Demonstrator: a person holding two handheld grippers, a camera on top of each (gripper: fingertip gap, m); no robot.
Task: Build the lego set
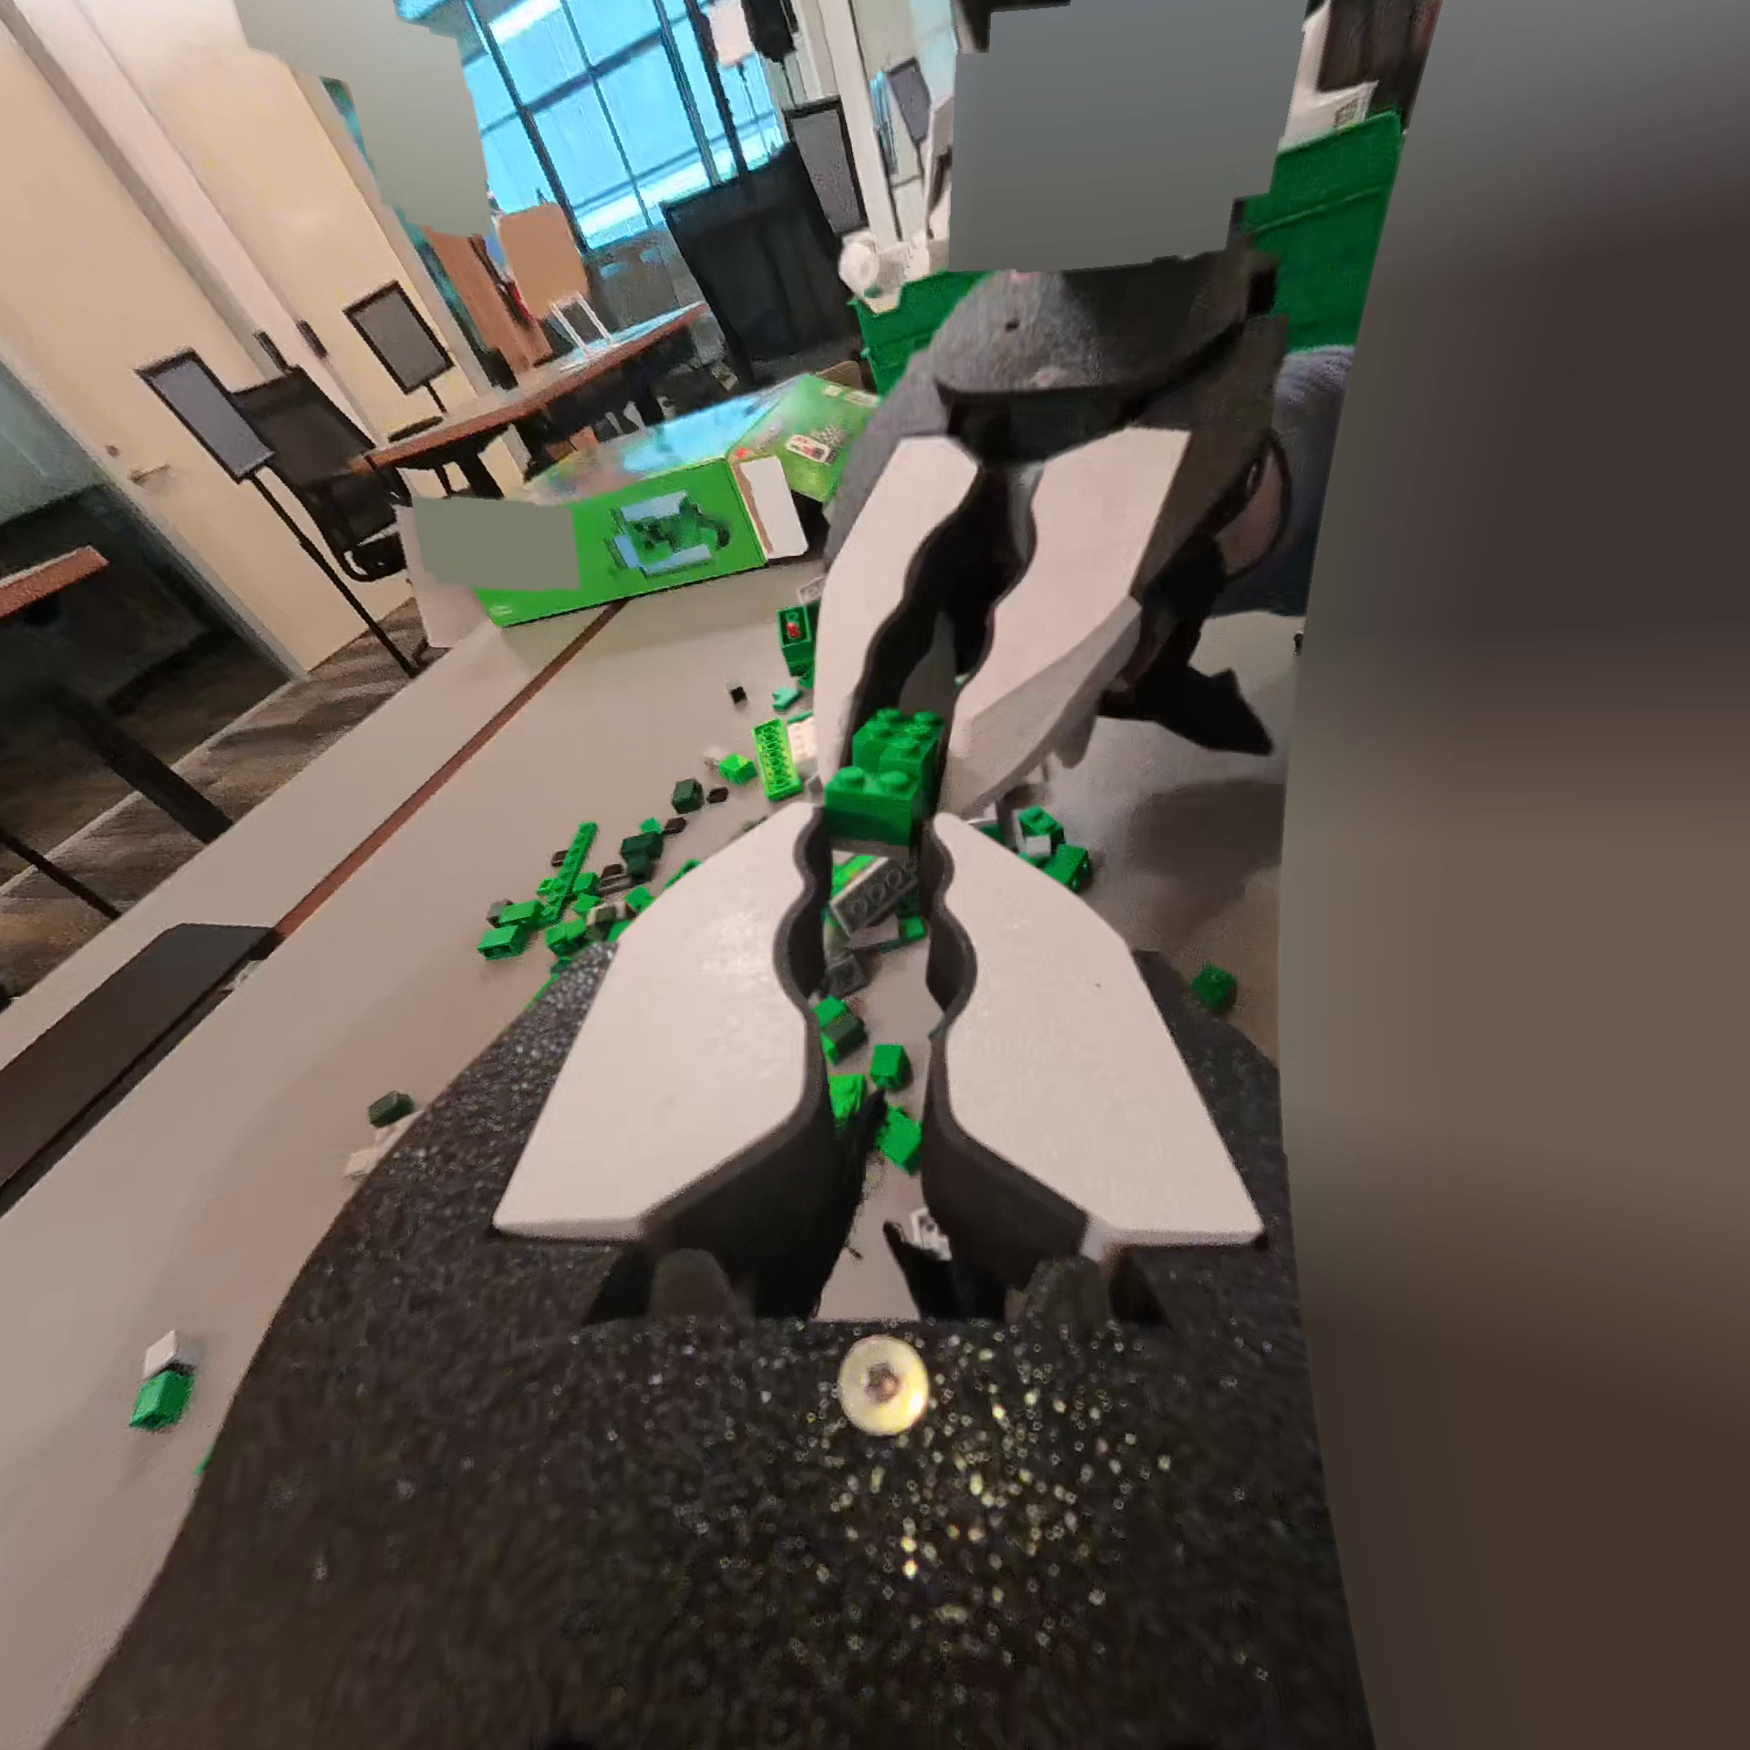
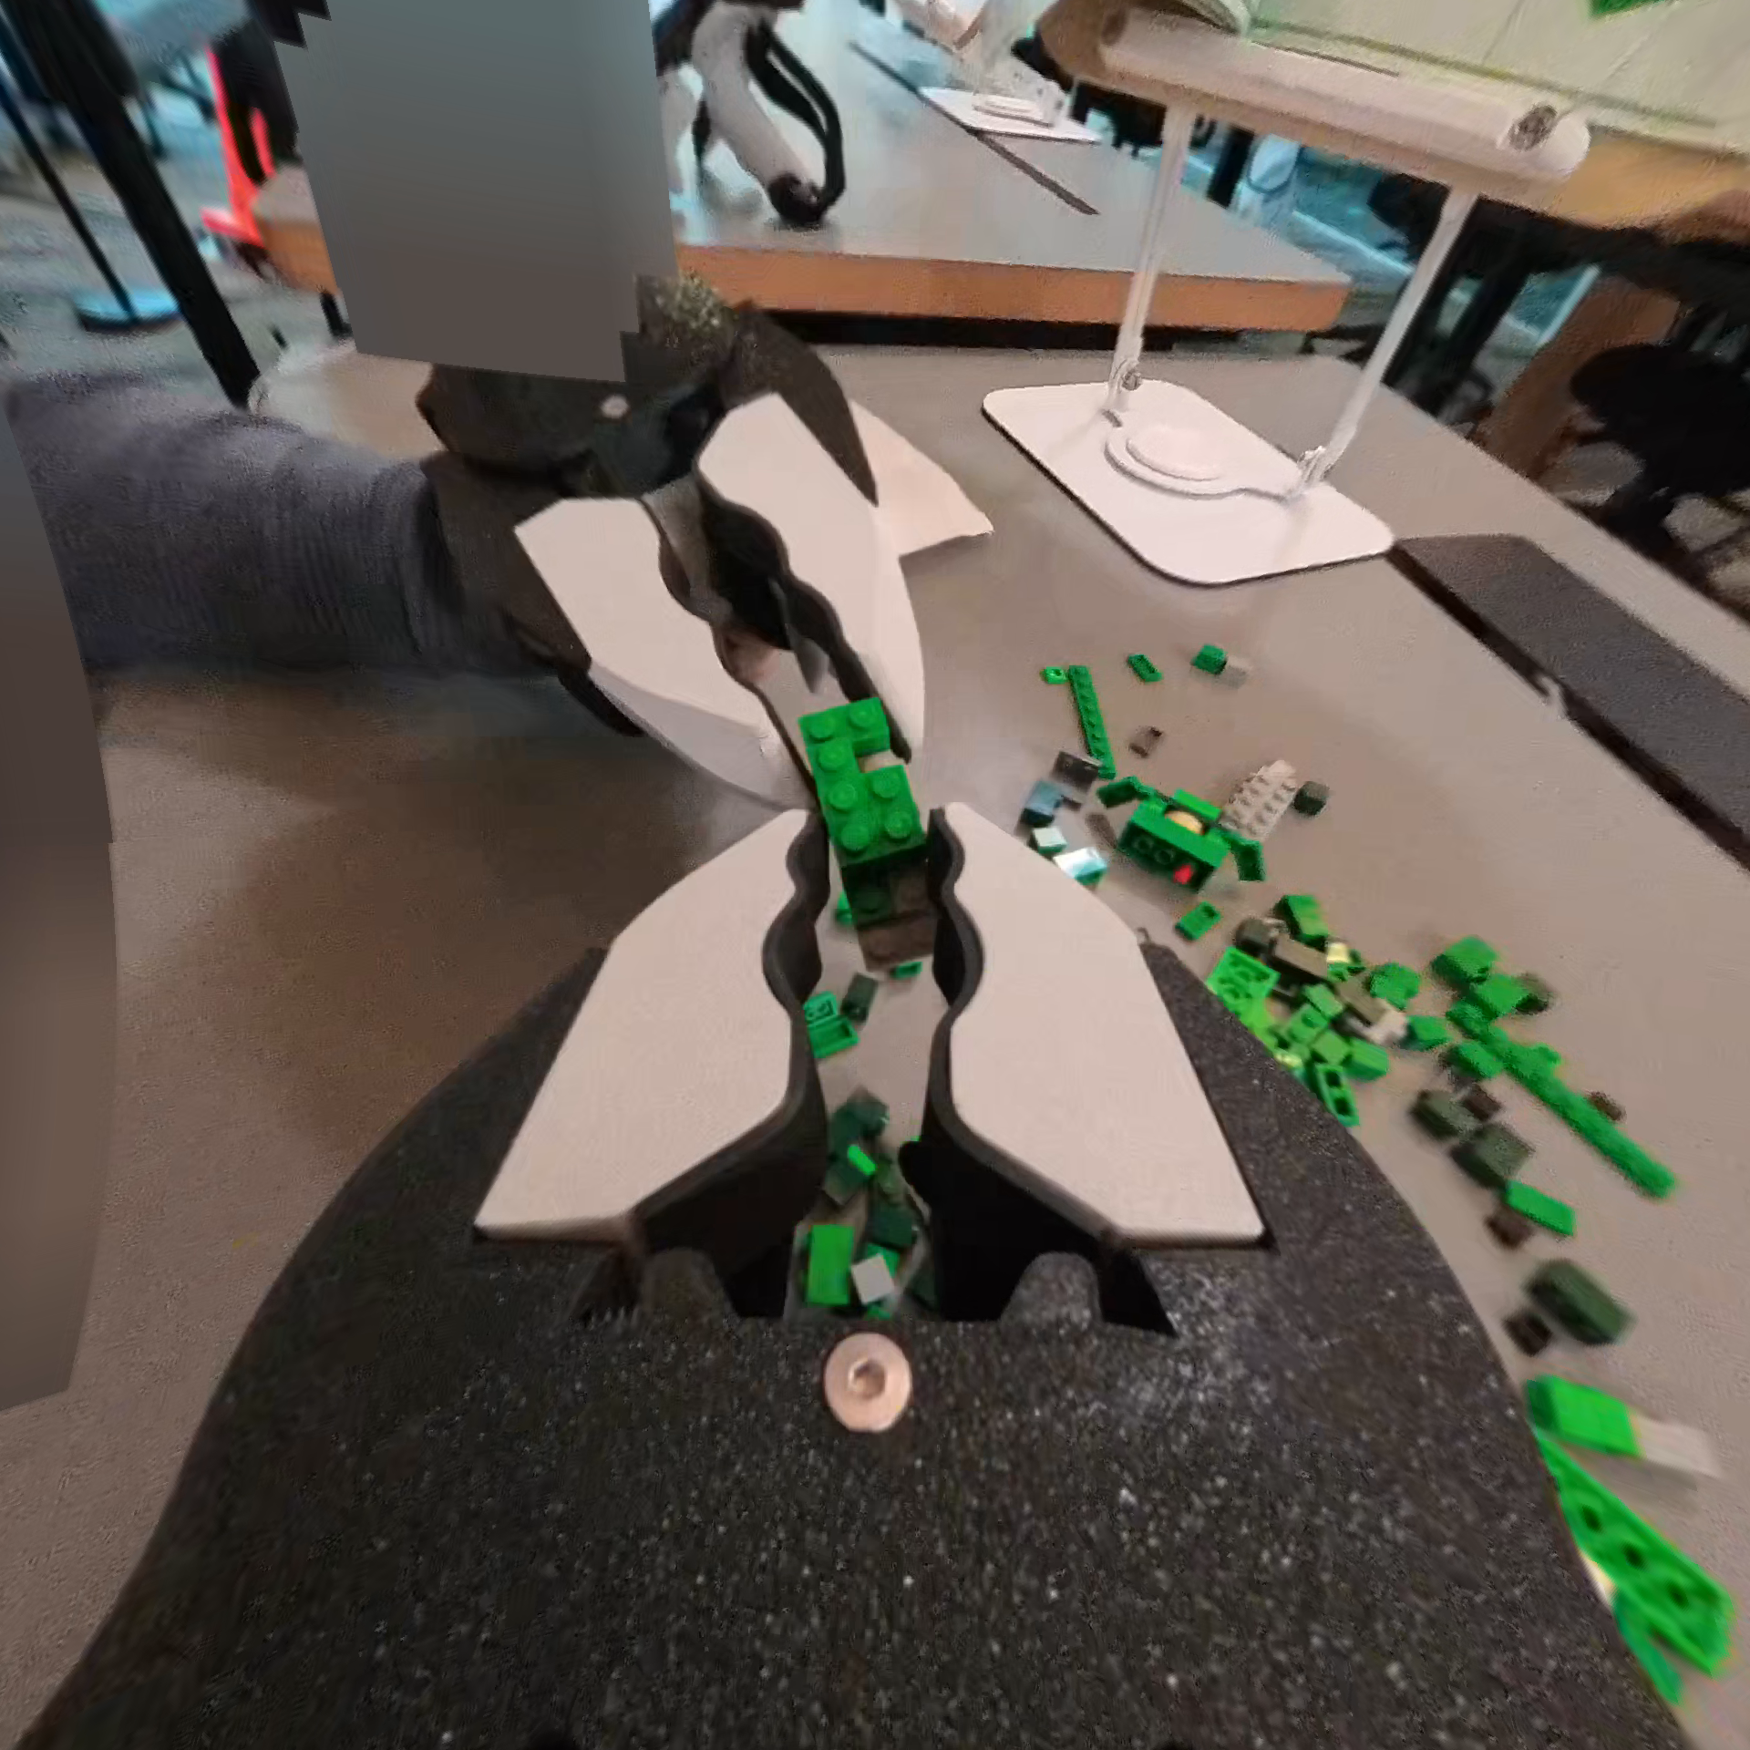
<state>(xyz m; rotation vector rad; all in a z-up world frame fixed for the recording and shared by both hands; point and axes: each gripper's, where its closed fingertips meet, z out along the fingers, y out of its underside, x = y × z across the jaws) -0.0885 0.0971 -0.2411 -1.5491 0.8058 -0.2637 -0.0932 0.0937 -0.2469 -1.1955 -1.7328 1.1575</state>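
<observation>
Green stacked-brick assembly (image 1: pixel 885 772) held in the air above the grey table (image 1: pixel 606 720), between both sets of tongs. Left tongs (image 1: pixel 876 833) clamped on its near end; right tongs (image 2: pixel 876 838) clamped on the opposite end, tips facing each other. Loose green and grey bricks (image 2: pixel 1401 1023) scattered on the table below and beside. Green set box (image 1: pixel 653 530) lies farther back; white stand (image 2: pixel 1193 492) sits well apart from the bricks.
</observation>
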